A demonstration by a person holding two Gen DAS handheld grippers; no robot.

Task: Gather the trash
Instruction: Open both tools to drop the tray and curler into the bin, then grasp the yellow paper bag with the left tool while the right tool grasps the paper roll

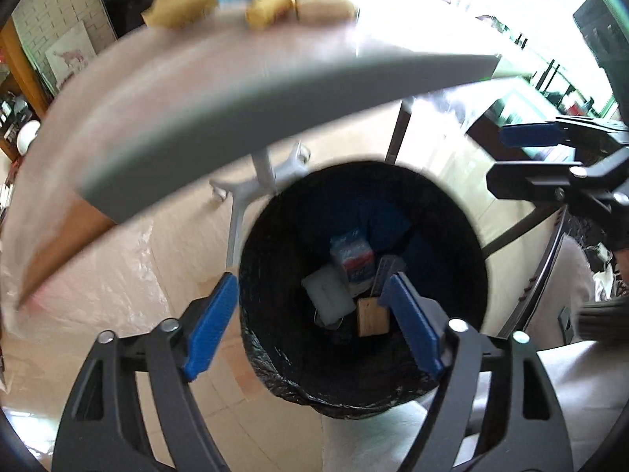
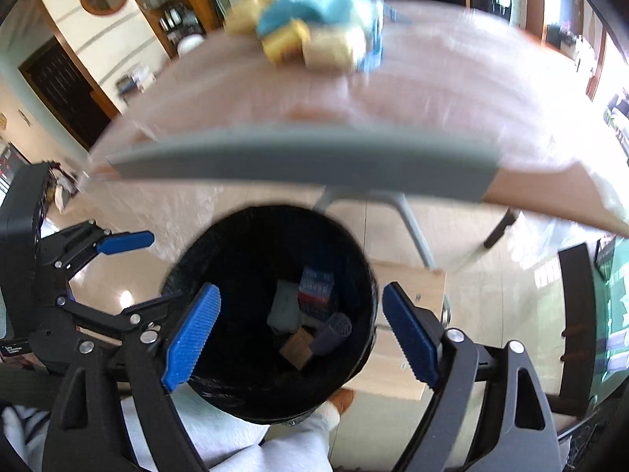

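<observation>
Both grippers hang above a round bin (image 1: 361, 287) lined with a black bag (image 1: 346, 393), each camera looking steeply down into it. In the left wrist view the left gripper (image 1: 310, 320) has its blue pads (image 1: 212, 326) spread wide with nothing between them; the bin's mouth and its contents show through the gap. The right gripper (image 1: 507, 157) enters this view at the right edge, its blue pad pointing left and nothing seen in it. In the right wrist view the right gripper (image 2: 300, 332) is likewise spread wide and empty, and the left gripper (image 2: 122, 271) reaches in from the left edge. The trash lies at the bottom of the bin: a red, white and blue carton (image 1: 352, 255), a pale flat packet (image 1: 328, 295) just beside it, a small brown box (image 1: 371, 316), and a dark grey ribbed piece (image 2: 332, 332) leaning by the box; the items touch or overlap in a loose heap. Behind the bin stands a table (image 1: 220, 118) with a grey edge and a clear plastic cover over its top, blurred in both views. On the tabletop, well apart from the bin, sit yellowish lumps (image 2: 283, 41) and a crumpled light blue item (image 2: 322, 4), too blurred to identify. A white metal leg (image 1: 261, 169) stands behind the bin. Pale trousers (image 2: 236, 444) of the person fill the lower frame.
</observation>
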